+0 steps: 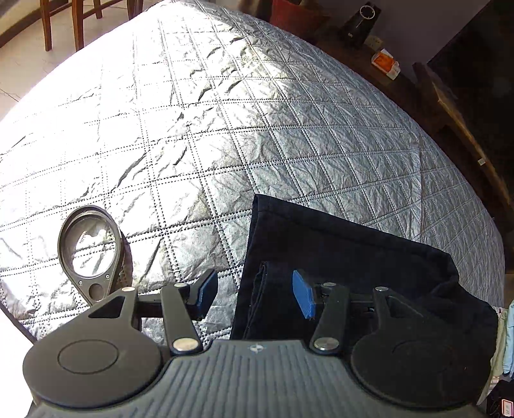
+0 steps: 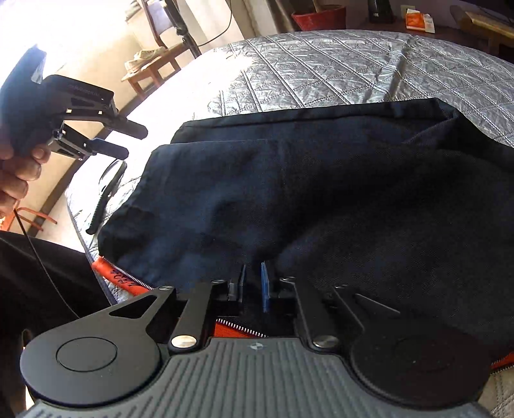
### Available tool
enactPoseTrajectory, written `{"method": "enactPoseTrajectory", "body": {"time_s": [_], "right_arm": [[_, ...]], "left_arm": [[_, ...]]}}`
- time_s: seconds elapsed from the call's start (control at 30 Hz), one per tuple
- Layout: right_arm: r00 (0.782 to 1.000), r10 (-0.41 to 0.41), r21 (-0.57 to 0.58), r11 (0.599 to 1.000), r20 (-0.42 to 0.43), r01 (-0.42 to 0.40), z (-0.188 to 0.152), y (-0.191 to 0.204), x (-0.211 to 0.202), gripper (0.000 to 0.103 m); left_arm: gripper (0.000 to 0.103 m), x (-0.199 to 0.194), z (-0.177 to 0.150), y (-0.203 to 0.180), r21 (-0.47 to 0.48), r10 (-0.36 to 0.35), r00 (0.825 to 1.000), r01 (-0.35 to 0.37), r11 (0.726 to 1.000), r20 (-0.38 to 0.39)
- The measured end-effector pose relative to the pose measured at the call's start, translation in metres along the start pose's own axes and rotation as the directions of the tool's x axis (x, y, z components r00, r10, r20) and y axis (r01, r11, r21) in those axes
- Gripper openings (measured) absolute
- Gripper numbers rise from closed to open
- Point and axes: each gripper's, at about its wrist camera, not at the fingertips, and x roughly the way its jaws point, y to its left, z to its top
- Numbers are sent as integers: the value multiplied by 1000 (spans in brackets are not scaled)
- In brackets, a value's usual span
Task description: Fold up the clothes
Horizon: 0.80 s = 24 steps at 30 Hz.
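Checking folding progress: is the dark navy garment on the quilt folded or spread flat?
Folded, partly: the dark navy garment lies doubled, one layer's edge atop another, on the silver quilted cover.

Sunlit pale floor tiles (image 1: pixel 22 41); wooden chair (image 2: pixel 154 64) beyond; dark sideboard (image 1: pixel 369 61), possibly wood; red pot (image 2: pixel 319 17)

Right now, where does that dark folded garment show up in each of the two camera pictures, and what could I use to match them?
Left wrist view: the dark garment lies at lower right, on the quilted cover's near edge.
Right wrist view: the dark garment fills the middle and right, from the near edge up to mid-picture.
Shared landmark: the silver quilted cover, with the orange-and-white packet on the dark furniture beyond it.
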Motion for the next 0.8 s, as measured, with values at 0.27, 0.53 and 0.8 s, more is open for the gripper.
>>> {"method": "enactPoseTrajectory", "body": {"time_s": [0.27,0.53,0.8], "right_arm": [[999,-16,23,1000,43,15,-8,-4,-1,0],[996,-84,-115,990,29,87,-7,13,-2,0],[944,-329,-504,811,24,296,-12,79,13,3]], "left_arm": [[53,28,-10,22,-87,-78,987,66,994,-138],[58,40,-12,39,-271,-257,954,209,940,-156],[60,48,-10,57,-407,-337,933,260,876,-130]]}}
